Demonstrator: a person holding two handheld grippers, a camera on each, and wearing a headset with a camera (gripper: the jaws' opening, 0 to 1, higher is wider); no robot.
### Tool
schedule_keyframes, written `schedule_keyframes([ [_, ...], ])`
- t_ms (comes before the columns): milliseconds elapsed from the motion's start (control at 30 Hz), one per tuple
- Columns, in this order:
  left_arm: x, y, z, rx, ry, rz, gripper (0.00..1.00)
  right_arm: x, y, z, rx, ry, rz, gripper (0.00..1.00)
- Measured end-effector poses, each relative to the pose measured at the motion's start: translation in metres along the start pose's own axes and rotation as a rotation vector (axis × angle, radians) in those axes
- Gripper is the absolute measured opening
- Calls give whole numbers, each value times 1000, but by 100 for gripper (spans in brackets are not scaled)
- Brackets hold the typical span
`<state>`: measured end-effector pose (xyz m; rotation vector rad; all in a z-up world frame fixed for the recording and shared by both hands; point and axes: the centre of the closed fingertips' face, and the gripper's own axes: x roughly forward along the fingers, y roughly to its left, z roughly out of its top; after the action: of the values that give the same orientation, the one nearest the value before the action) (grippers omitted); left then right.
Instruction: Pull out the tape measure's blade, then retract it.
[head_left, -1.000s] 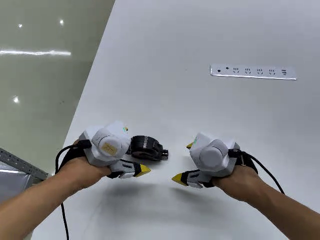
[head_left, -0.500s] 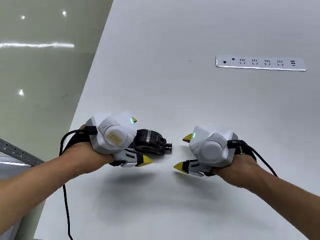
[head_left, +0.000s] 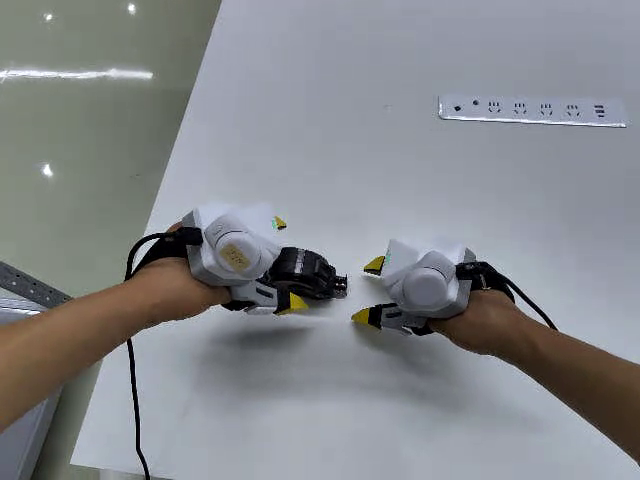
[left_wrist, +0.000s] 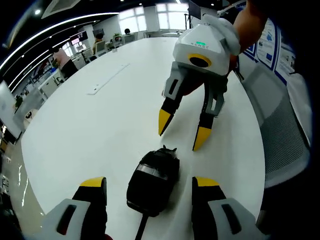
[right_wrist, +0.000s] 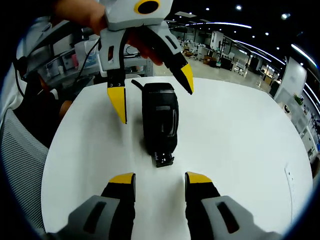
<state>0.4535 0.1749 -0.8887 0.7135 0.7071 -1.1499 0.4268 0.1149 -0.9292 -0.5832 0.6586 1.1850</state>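
A black tape measure (head_left: 305, 272) lies on the white table (head_left: 330, 130), its blade hook end pointing right. My left gripper (head_left: 287, 262) is open, with a yellow-tipped jaw on each side of the case and a gap on both sides; its own view shows the tape measure (left_wrist: 152, 176) between the jaws of the left gripper (left_wrist: 150, 183). My right gripper (head_left: 367, 290) is open and faces the hook end from a short way off. In its view the tape measure (right_wrist: 160, 120) lies just beyond the right gripper (right_wrist: 161, 178), whose jaws hold nothing.
A white power strip (head_left: 532, 110) lies flat at the far right of the table. The table's left edge (head_left: 165, 230) drops to a glossy floor close behind my left hand. A black cable (head_left: 132, 390) hangs from the left gripper.
The left gripper has slid further along the tape measure, so its jaws now flank more of the case. The right gripper has come slightly closer to the hook end.
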Motion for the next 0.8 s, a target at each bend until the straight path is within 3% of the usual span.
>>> schedule_keyframes([
  [300, 3, 1, -2, 78, 26, -19, 56, 7, -4, 11, -34, -32, 27, 32],
  [800, 5, -1, -1, 147, 40, -59, 47, 19, -4, 13, -69, -39, 56, 25],
])
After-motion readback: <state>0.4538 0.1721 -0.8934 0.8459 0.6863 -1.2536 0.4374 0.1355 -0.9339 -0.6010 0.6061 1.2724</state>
